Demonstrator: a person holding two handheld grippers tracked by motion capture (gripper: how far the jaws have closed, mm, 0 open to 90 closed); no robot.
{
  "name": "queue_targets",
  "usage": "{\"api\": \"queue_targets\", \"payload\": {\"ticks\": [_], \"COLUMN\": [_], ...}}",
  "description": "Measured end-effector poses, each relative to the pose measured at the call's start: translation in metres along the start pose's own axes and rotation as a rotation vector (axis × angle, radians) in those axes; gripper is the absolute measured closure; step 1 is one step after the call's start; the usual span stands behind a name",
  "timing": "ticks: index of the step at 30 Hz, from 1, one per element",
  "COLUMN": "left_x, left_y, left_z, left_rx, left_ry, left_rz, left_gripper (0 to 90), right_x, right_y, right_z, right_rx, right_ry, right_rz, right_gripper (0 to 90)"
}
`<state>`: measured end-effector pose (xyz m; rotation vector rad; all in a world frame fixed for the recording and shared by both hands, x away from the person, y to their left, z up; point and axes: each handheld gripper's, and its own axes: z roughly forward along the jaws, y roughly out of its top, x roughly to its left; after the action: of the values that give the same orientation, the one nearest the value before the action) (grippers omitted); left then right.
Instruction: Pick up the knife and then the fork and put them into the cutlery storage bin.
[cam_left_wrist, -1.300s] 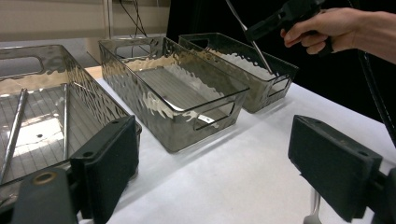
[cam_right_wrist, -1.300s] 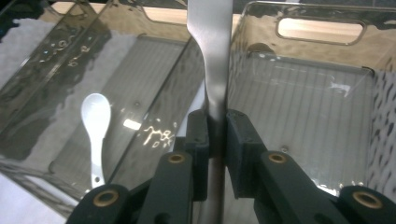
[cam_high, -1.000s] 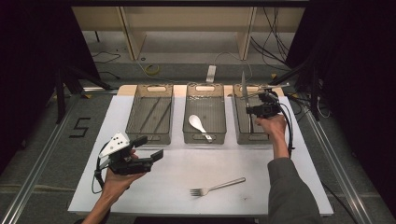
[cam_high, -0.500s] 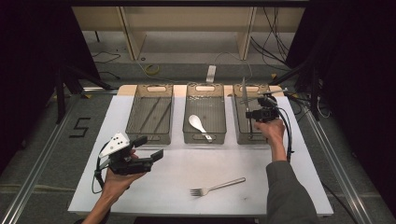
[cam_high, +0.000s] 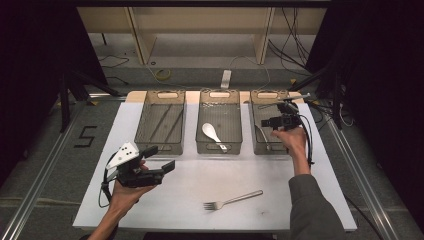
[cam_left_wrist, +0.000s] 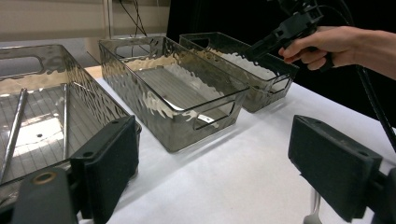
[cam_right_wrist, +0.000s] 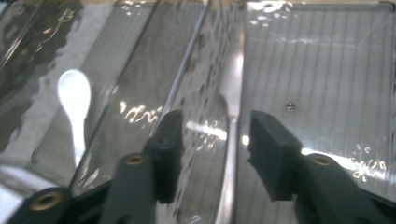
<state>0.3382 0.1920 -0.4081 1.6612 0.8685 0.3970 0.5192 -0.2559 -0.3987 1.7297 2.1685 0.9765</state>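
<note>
Three clear bins stand in a row: left bin, middle bin, right bin. My right gripper hangs over the right bin; its jaws have just been opening and stand open. A metal utensil lies on the bin floor below the gap, touched by neither pad. A white spoon rests in the middle bin. My left gripper is open and holds nothing, raised over the table's front left. A metal fork lies on the white table.
Thin metal rods lie in the left bin. The white table ends just in front of the fork. Beyond the bins stand a wooden frame and loose cables on the floor.
The right gripper's jaws have opened and the metal utensil it held upright now lies in the right bin. The left gripper has stayed where it was.
</note>
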Motion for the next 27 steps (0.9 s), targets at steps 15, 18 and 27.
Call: {"api": "queue_targets", "payload": {"ticks": [15,18,27], "left_x": [0.001,0.000,0.000], "left_y": [0.000,0.000,0.000], "left_z": [0.000,0.000,0.000], "left_rx": [-0.002,0.000,0.000], "left_ry": [0.001,0.001,0.000], "left_rz": [-0.003,-0.001,0.000], "left_gripper": [15.3,15.3,15.3], "right_x": [0.078,0.098,0.126], "right_y": [-0.039,-0.059,-0.094], "right_z": [-0.049,-0.056,-0.055], "right_rx": [0.059,0.095,0.162], "right_ry": [0.201,0.231,0.239], "right_rz": [-0.427,-0.512,-0.640], "right_gripper": [33.5,32.3,31.6]}}
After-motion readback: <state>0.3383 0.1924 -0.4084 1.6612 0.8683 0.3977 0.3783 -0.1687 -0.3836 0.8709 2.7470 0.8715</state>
